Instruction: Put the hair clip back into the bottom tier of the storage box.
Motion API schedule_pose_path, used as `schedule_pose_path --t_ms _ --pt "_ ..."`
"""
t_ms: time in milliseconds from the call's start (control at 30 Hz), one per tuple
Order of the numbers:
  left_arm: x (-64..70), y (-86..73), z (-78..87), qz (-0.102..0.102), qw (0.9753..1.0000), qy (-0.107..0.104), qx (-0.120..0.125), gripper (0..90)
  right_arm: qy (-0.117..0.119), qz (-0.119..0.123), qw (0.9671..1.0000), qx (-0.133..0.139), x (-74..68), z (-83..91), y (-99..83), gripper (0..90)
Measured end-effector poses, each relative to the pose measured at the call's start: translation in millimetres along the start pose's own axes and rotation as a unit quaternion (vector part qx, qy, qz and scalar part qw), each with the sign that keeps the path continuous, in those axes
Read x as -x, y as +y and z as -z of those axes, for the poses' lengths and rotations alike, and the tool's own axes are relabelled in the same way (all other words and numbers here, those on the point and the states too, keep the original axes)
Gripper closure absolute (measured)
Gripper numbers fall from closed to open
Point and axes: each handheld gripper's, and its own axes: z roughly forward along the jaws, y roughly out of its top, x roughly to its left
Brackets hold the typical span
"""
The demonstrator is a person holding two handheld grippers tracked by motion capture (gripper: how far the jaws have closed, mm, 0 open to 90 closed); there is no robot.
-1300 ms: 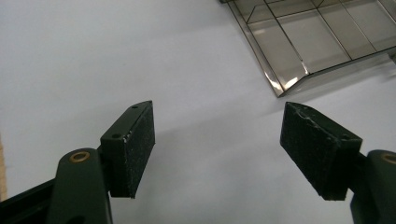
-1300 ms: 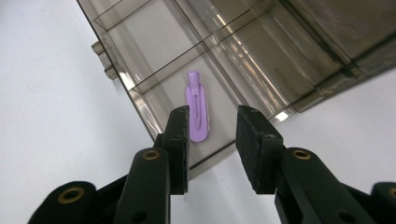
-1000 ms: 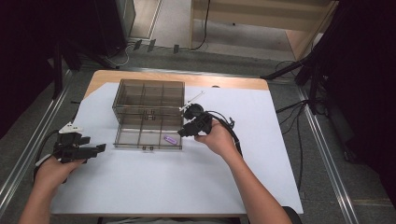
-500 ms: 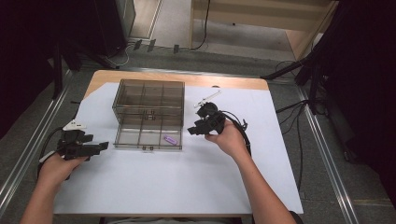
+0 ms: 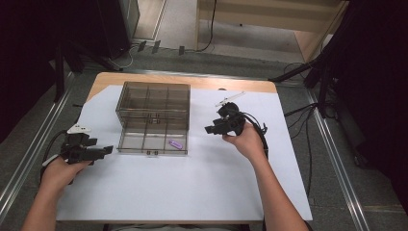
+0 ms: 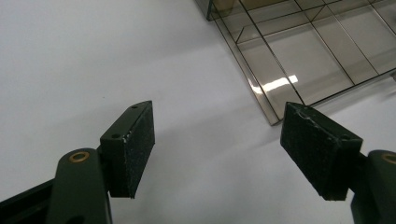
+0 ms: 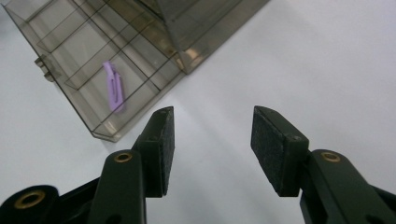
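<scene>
Purple clip (image 5: 175, 144) already lies in the organizer box (image 5: 153, 118), centre frame; closing the lid remains. Both grippers' fingers (image 7: 164, 149) gape empty over the counter (image 5: 192, 187).

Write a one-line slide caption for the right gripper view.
Open right gripper above the white table cover, beside a clear compartment box holding a purple clip.

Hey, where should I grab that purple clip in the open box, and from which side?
Probably from straight above with the right gripper, which is nearest and open. The purple clip lies flat in a corner compartment of the box, so the walls block a sideways approach. Close the jaws across its narrow width, near the middle.
</scene>
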Motion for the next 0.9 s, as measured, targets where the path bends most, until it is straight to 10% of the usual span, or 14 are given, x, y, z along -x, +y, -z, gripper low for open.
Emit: schedule_pose_path --t_ms 900 --pt "2.7 3.9 -5.4 -0.002 1.0 -0.003 0.001 27.3 -0.016 -0.014 0.9997 0.01 23.6 0.0 -17.2 49.8"
